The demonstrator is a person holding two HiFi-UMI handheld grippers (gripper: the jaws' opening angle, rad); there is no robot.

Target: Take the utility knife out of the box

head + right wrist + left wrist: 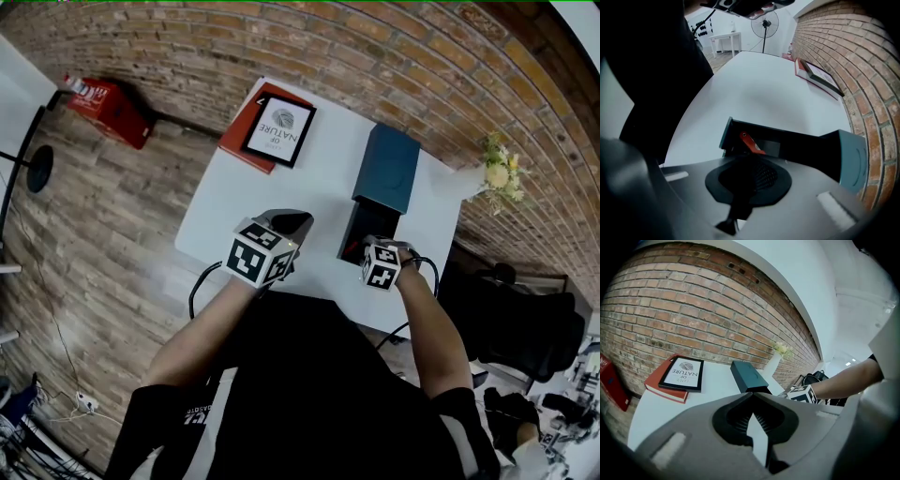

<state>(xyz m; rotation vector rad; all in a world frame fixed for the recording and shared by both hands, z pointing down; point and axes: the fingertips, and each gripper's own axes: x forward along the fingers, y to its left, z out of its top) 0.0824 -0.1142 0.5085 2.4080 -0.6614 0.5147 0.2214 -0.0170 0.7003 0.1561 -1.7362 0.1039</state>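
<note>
Right gripper (752,156) sits at the near, open end of the box (853,159), pointing down into it. Its jaws are pressed together on the red end of the utility knife (749,142), which looks pinched, though the contact itself is tucked under the tips. The knife is inside the box at that near end and runs out from the jaw tips toward the box's far, lidded end. Only a slanted red tip with a small hole shows, next to a grey patch, so I judge its long axis roughly follows the box length. Next move looks like a straight lift clear of the box wall. Left gripper (753,393) is well left of the box over the table (309,187), jaws together and empty; the right is far nearer.
</note>
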